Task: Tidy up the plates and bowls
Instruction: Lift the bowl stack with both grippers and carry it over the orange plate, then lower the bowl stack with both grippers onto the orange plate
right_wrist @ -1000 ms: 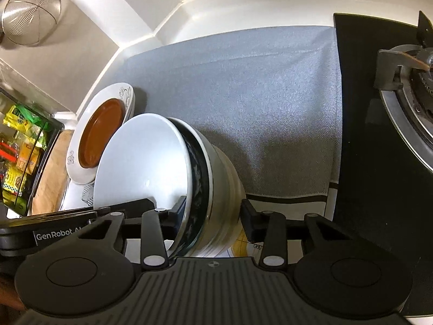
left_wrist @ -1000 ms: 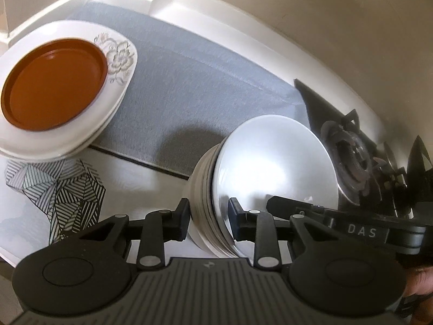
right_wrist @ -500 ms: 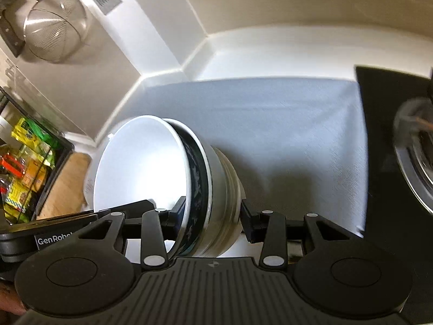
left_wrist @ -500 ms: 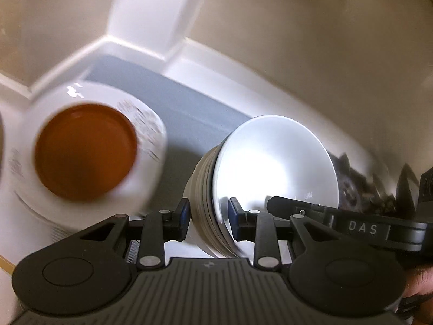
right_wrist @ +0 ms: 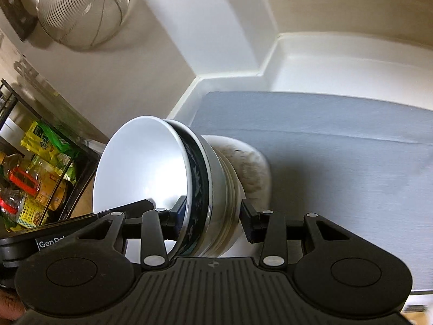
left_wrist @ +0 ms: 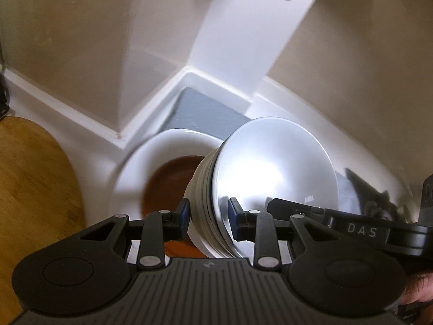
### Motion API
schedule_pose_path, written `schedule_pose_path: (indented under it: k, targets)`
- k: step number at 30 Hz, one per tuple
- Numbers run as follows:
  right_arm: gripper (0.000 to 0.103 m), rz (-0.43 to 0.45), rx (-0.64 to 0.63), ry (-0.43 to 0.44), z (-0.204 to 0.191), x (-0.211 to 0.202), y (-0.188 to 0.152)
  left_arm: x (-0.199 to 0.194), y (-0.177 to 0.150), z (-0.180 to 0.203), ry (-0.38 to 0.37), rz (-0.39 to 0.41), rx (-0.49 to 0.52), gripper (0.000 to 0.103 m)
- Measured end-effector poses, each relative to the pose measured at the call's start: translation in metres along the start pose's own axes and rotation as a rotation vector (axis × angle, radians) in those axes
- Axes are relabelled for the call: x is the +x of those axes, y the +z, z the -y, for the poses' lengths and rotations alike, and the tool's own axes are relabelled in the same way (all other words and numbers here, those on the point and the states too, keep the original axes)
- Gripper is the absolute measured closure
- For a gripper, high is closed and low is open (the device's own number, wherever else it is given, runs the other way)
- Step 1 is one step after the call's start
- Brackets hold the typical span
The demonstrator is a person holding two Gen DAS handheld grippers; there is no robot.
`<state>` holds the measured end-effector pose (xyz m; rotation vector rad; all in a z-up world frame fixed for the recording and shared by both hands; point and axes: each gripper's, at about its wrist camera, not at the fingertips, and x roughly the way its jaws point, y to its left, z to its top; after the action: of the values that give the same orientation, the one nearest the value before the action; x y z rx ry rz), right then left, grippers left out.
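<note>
Both hand-held grippers, left (left_wrist: 208,218) and right (right_wrist: 209,218), clamp opposite rims of the nested bowl stack (right_wrist: 173,184), carried tilted just above the plate pile (left_wrist: 135,168) with its brown plate (blurred). Setting it down remains, I judge.

Beige walls (right_wrist: 351,0), white countertop corner (right_wrist: 311,62), grey mat (right_wrist: 338,140), hanging wire strainer (right_wrist: 84,8), wooden board (left_wrist: 29,178)

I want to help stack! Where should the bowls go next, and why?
Probably lower them onto the brown plate. Both the left gripper and right gripper clamp the stack of bowls, tilted in the air right above it.
</note>
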<state>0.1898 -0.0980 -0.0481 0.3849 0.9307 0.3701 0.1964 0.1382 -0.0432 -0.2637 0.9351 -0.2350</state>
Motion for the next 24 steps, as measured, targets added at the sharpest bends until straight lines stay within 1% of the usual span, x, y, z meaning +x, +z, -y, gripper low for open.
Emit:
schedule_pose_path:
  k: [5,13,17,21,23,24]
  targets:
    - [0.060,-0.031,0.029,-0.024,-0.009,0.028,0.001,0.018,0.012,-0.024,-0.010,-0.036,-0.002,0.070]
    - [0.060,-0.060,0.067,-0.065,-0.012,0.046,-0.005,0.035,0.014,-0.040,-0.029,-0.091,-0.008,0.070]
    - [0.060,-0.063,0.059,-0.081,-0.016,0.050,-0.008,0.037,0.014,-0.046,-0.039,-0.092,-0.024,0.070]
    - [0.060,-0.060,0.068,-0.075,-0.015,0.052,-0.006,0.038,0.014,-0.046,-0.042,-0.094,-0.024,0.070]
    - [0.059,-0.058,0.069,-0.075,-0.015,0.051,-0.007,0.036,0.013,-0.044,-0.040,-0.093,-0.019,0.067]
    - [0.057,-0.057,0.063,-0.076,-0.015,0.051,-0.008,0.032,0.013,-0.044,-0.038,-0.084,-0.018,0.062]
